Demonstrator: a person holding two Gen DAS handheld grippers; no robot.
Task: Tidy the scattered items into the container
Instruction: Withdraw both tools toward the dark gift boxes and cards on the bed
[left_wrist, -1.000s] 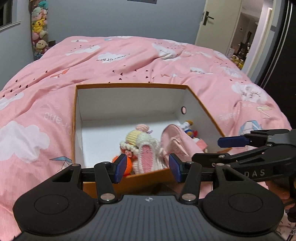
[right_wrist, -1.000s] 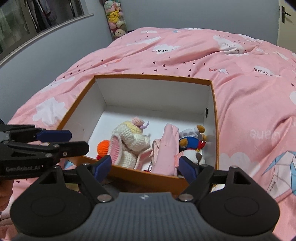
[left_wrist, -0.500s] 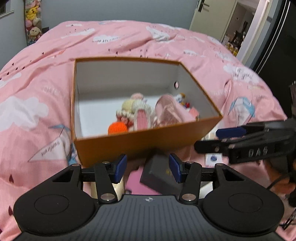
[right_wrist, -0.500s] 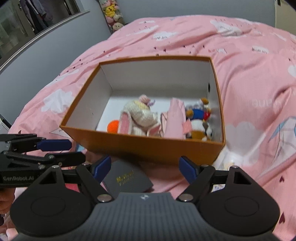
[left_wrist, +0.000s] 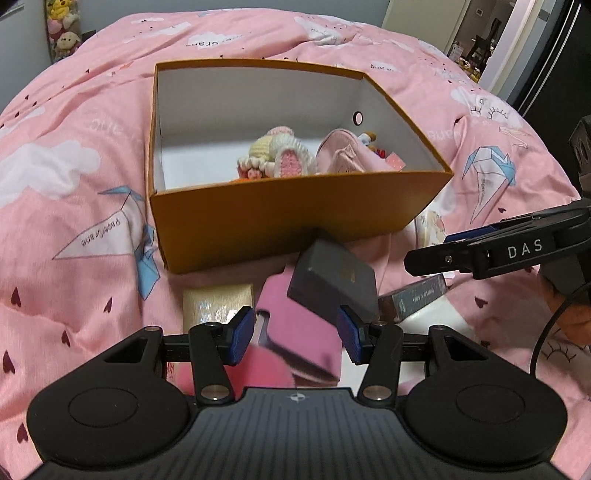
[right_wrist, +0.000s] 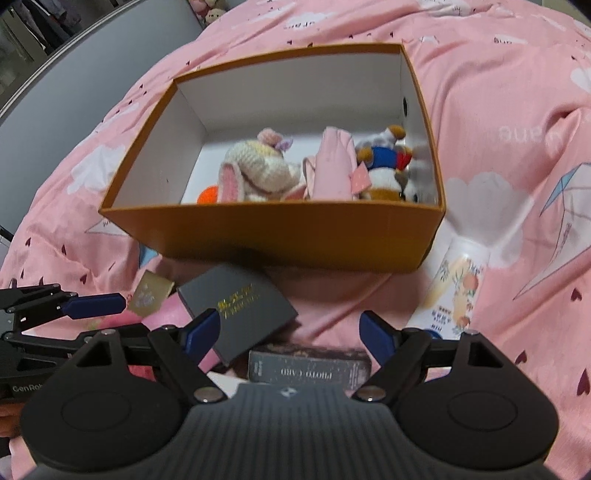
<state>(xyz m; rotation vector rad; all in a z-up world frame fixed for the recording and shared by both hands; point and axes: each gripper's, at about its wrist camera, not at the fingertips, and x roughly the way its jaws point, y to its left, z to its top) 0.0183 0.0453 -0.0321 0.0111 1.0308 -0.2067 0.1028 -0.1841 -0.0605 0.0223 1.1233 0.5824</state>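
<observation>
- "DAS" in pale letters on the side of the right gripper.
- "GenRo…" cut off, on the left gripper.
- "PHOTO CARD", upside down, on near dark box.
- "papercrane" printed on pink bedcover.
- Gold lettering on grey box: unreadable.

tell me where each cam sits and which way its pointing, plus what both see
Left wrist: sits on the left gripper, tilted down toward the orange box on the bed; shows its own open fingers, with the right gripper entering at right.
Right wrist: sits on the right gripper, tilted down at the same box from further right; own open fingers, left gripper at left.
Shared: the box, the crochet bunny, the dark box with gold lettering, the pink duvet.
</observation>
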